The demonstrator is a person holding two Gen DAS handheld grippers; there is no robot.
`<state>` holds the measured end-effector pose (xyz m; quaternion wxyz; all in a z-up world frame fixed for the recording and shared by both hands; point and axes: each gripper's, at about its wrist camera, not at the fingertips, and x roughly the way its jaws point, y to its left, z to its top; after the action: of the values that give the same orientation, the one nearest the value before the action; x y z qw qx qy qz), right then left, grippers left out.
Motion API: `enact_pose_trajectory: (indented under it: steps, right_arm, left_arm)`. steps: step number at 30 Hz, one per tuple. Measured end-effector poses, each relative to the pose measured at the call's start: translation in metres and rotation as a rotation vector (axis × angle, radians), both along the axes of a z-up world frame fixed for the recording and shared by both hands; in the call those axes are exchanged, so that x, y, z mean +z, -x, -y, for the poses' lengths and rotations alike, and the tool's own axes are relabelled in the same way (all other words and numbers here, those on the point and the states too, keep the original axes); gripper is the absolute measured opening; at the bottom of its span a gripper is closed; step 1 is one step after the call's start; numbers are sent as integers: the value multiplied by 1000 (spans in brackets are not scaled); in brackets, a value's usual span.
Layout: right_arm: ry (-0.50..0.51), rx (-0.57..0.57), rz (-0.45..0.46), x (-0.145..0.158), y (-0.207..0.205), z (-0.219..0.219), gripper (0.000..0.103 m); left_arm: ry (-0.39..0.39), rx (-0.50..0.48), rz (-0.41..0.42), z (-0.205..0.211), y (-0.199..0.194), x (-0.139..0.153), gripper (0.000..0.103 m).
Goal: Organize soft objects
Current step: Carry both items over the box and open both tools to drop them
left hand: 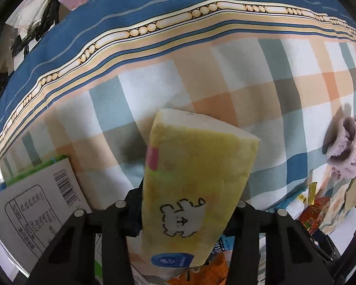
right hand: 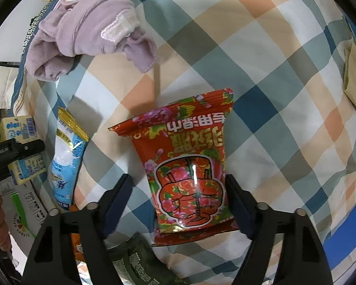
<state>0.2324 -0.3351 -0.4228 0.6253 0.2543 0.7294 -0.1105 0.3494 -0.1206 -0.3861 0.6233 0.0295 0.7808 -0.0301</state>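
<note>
Two grippers worked over a checked bedsheet (right hand: 261, 76), and each wrist view told its own half. Seen from the left wrist, the left gripper (left hand: 186, 216) had its jaws clamped on a yellow tissue pack (left hand: 192, 173) with a small white cartoon animal drawn on it; the pack stuck up and away from the fingers, lifted above the sheet, with its shadow falling on the checks just to its left. That view alone showed the sheet's blue striped border (left hand: 154, 23) with its beaded band, far beyond the pack, and a grey carton (left hand: 35, 204) with a barcode and a printed table just left of the pack. A lilac fleece garment (left hand: 346, 147) lay bunched well to the pack's right. The right wrist view showed that same garment far more fully, crumpled on the sheet, well beyond a red floral wet-wipe packet (right hand: 189, 166). That red packet lay flat on the sheet between the fingers of the right gripper (right hand: 179, 197), whose jaws stood spread wide, neither pad clearly pressing it. Only this view showed a blue and white sachet (right hand: 64, 163) with a gold top edge, left of the red packet, and a dark green packet (right hand: 135, 261) just below it by the left finger.
</note>
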Motion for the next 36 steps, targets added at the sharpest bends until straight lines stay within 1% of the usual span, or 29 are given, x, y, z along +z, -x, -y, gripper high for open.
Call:
enact_pose_trajectory:
  steps: [2,5,6,9,12,13,15,17,18,19,20,23,24,25,27,28,29,30,33,36]
  right_arm:
    - [3,-5,-7,-5,1,0,63]
    - [9,-7,-6,-3,1,-1,53]
    - [6,-8,-5,1,2,4,52]
    - [20,4,6,8,5,-1,50]
    - [26,24,37,21,8,-10,50]
    - [23,32,50,29,10,-17,50]
    - [17,49,76,45,17,-21,50]
    - [4,74,114,66,22,-34,49]
    - [-1,92,136,78,24,-43,49]
    - [-3,105,150,86,26,-50,49]
    - [-8,127,168,98,28,-60,49]
    - [-38,191,218,134,28,-93,49]
    - [-49,213,232,145,29,-104,49]
    - [-64,240,251,159,31,-116,49]
    - [-95,290,281,178,32,-143,49]
    - [-108,306,290,191,31,-147,49]
    - [-127,333,307,200,28,-168,49]
    - [-134,350,315,208,26,-180,49]
    - [-151,411,337,220,15,-233,49]
    - [-150,453,331,213,2,-285,49]
  left_arm:
    - [-1,9,4,-4,4,9,42]
    - [4,16,33,-2,19,25,41]
    - [4,12,48,3,29,32,41]
    - [36,-1,87,11,54,59,41]
    - [110,0,115,14,86,96,41]
    - [141,-3,138,15,101,113,41]
    - [179,3,167,11,115,138,41]
    - [227,20,207,-1,138,167,41]
    - [236,29,217,-8,130,178,41]
    - [250,44,239,-19,142,194,41]
    - [260,52,250,-40,125,188,41]
    - [274,93,296,-85,138,214,41]
    - [275,105,304,-101,130,215,41]
    - [266,128,320,-121,129,215,41]
    - [244,179,340,-156,132,217,41]
    - [237,200,343,-173,131,216,41]
    - [227,227,344,-189,133,214,41]
    - [220,256,342,-207,136,212,41]
    - [209,335,318,-250,139,197,41]
    - [212,381,283,-284,134,179,41]
